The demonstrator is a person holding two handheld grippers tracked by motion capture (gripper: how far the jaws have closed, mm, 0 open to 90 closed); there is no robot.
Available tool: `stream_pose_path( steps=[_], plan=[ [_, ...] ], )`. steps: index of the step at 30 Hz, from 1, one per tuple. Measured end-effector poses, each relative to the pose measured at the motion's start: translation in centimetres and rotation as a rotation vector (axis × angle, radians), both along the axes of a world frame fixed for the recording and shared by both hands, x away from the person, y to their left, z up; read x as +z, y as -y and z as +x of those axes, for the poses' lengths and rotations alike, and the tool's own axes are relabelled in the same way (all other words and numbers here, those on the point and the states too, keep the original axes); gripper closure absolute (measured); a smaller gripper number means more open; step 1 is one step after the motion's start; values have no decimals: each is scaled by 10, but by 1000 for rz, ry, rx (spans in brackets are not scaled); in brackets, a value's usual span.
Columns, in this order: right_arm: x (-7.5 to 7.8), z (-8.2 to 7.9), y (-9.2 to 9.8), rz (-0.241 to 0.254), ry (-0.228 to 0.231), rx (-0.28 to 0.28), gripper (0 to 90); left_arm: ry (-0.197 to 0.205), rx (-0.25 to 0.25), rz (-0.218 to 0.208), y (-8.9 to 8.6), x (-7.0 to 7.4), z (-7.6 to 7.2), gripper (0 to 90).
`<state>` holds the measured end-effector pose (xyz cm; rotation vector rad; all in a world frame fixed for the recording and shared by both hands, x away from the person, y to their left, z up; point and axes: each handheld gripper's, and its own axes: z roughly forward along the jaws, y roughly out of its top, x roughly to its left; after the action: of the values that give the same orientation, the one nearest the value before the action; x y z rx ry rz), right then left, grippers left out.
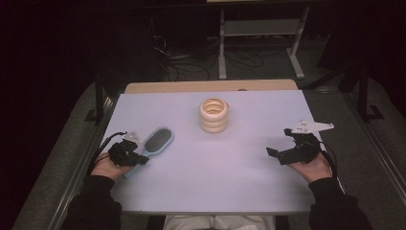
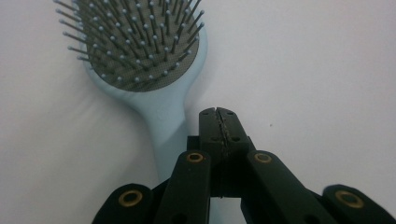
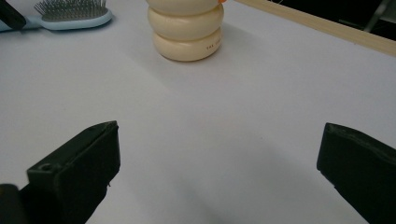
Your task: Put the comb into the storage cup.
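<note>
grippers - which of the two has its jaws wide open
The right gripper: its jaws stand far apart above bare table. The left gripper's jaws are pressed together beside the blue hairbrush.

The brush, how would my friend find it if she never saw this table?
Start at the white table and go to the person's left hand. The brush lies by the left gripper. It is flat and pale blue with dark bristles, unlike the cream stacked rings.

Dim, dark surroundings — table [image 1: 210, 158] evenly lit, soft shadows; close tongs blurred.
</note>
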<state>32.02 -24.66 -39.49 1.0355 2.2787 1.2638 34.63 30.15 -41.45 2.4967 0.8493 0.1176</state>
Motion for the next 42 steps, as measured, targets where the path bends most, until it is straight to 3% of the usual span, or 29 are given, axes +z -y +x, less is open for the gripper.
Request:
stream_pose_path(
  steps=[12,18,32,42],
  plan=[
    [0,0,0,1,-2,1,0,15,25,1,-8,2,-1,900],
    [0,0,0,1,-5,0,0,42,19,21,-8,9,-6,900],
    [-1,0,-1,-4,-6,0,0,115,33,-42,-18,36,-15,900],
    [-1,0,0,-10,-7,-7,0,138,30,-77,-23,51,-14,900]
  ],
)
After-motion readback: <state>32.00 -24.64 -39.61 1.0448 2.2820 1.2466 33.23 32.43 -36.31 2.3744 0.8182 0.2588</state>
